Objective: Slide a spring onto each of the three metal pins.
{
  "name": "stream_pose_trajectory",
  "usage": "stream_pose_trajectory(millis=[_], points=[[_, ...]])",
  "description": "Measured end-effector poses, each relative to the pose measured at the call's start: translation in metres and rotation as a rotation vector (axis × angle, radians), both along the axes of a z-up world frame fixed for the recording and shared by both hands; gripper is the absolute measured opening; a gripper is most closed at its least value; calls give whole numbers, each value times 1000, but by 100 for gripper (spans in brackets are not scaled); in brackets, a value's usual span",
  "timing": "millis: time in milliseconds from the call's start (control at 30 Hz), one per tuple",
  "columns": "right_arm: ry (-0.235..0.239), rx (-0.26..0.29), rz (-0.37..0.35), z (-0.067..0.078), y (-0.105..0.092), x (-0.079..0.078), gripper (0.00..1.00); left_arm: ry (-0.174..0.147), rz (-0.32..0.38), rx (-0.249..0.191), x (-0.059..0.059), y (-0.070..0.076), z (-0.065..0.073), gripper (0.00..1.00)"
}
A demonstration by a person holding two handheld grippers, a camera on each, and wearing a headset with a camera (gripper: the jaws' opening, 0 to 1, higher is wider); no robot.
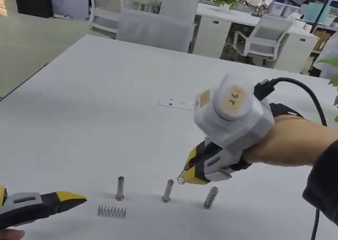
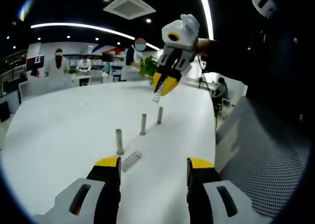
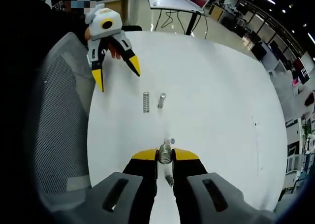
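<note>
One spring [image 2: 157, 93] is gripped in the right tongs [image 1: 190, 175] near the bare middle pin [image 1: 167, 190] for threading, while the left tongs [image 2: 153, 162] are held wide.

Upright pins [image 1: 167, 190], rt w/ spring [image 1: 210, 197]; loose spring [image 1: 111, 211] flat.

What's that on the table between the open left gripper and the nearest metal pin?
A loose spring lying on its side, close to that pin; the left gripper view and head view both show it.

The number 26 is handwritten on a tan sticker [image 1: 233, 98] atop the right gripper [image 1: 187, 175].
</note>
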State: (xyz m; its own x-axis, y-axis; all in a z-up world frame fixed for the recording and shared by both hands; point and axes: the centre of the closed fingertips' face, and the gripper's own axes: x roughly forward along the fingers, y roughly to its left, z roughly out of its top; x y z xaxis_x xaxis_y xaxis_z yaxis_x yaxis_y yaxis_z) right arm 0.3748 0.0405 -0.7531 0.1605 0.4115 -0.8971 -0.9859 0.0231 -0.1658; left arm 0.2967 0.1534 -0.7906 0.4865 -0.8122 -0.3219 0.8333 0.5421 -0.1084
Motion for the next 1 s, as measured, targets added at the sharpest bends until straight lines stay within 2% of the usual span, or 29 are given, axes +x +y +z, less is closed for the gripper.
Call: stream_pose_trajectory(millis=[233, 400, 533, 633, 1000], points=[[8, -9, 5, -5, 6, 12, 8, 0, -1, -3, 0, -2, -1, 48], [21, -32, 12, -15, 10, 17, 8, -2, -2, -4, 0, -3, 1, 48], [31, -53, 15, -22, 9, 19, 8, 1, -1, -3, 0, -4, 0, 48], [51, -51, 12, -25, 10, 18, 8, 1, 1, -5, 0, -4, 0, 48], [67, -64, 18, -35, 12, 20, 8, 7, 3, 0, 1, -4, -1, 47]])
